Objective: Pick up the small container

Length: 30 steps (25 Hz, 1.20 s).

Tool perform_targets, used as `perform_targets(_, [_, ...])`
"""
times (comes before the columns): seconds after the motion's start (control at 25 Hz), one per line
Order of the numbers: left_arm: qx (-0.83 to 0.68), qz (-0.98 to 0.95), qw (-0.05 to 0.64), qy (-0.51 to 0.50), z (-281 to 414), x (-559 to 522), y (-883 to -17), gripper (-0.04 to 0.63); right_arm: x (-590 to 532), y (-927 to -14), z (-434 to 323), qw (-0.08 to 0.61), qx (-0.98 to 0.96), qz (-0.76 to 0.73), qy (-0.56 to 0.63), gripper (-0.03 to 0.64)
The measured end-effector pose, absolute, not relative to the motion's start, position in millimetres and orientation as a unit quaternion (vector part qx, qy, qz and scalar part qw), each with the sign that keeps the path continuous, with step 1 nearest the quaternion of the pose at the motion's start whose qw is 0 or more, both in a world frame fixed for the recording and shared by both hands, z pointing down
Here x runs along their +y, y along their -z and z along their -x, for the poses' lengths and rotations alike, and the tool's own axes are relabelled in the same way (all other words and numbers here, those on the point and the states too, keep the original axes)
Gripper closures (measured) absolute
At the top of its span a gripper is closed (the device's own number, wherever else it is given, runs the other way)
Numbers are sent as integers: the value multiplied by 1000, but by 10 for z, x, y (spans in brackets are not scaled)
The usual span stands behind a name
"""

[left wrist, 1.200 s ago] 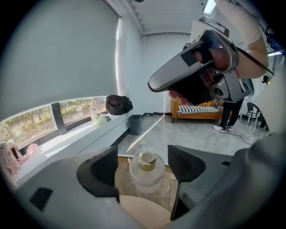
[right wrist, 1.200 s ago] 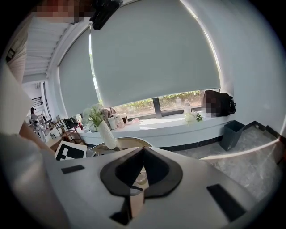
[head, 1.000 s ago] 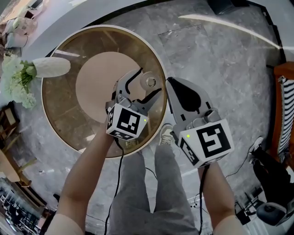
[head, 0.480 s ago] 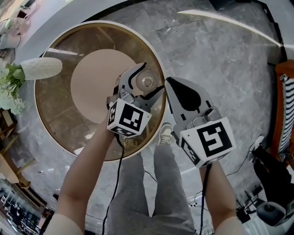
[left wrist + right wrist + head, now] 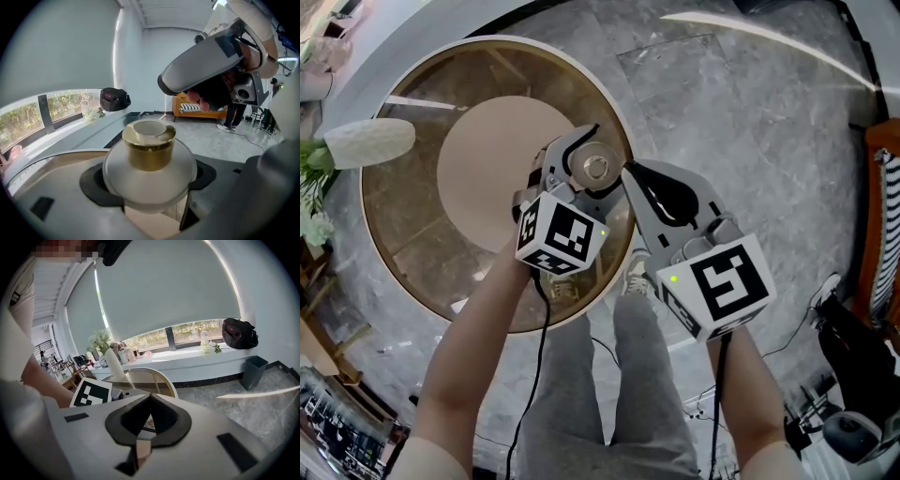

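Inspection at the round glass-topped table (image 5: 403, 244). The small container (image 5: 149, 154), a round-bodied frosted glass jar with a gold metal collar (image 5: 149, 147), is standing near the table's edge on the person's side. It is sitting between the jaws of the left gripper (image 5: 607, 155). The left gripper view is showing the black pads lying against the widest part of the glass body on both sides, so I am judging this gripper to be clenched on the jar. Whether the base is touching the table or hanging clear of it, I cannot tell.

The right gripper (image 5: 628, 172) is hanging just beside the left one, its jaws pressed together on nothing.

Handling assessment: the jar is looking light but fragile and rigid. The smooth curved glass is likely to be slippery, and a tight squeeze could push it up or down out of the pads. The present hold at the belly is appearing sound (the collar is narrower and polished, a poorer purchase). A level, unhurried lift is advisable.
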<state>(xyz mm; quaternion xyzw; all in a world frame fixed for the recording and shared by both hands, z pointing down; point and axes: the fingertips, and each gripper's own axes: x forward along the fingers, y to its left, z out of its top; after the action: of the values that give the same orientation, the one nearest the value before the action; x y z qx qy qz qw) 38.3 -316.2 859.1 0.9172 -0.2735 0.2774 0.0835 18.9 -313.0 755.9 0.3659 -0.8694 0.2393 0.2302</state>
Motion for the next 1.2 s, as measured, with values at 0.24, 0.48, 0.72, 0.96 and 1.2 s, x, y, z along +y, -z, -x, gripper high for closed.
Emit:
perform_targets(0.24, [-280,-915,78,-279,-365,-3192,-8587,250,-3117,-7645,-196,232,-869,-362,-246,611])
perform_targets(0.48, [-282,-915,77,-279,-372,-3194,-8598,252,-3093,-7673,-184,225,-875,-356,-241,611])
perform_targets(0.72, [-286,-913,79,-279,-370,-3189,-8598,252,-3064,-7672,18,208,-894,-323,-231,588])
perform_targets(0.96, [-284,-914,78,-278,-382,-3184,-8590,252,-3047,-7785,110,219,-897,-312,-224,460])
perform_targets(1.2, [-277,-916,75,-279,-389,-3158,-8593,252,-3063,-7886,163,230,-897,-298,-230,446])
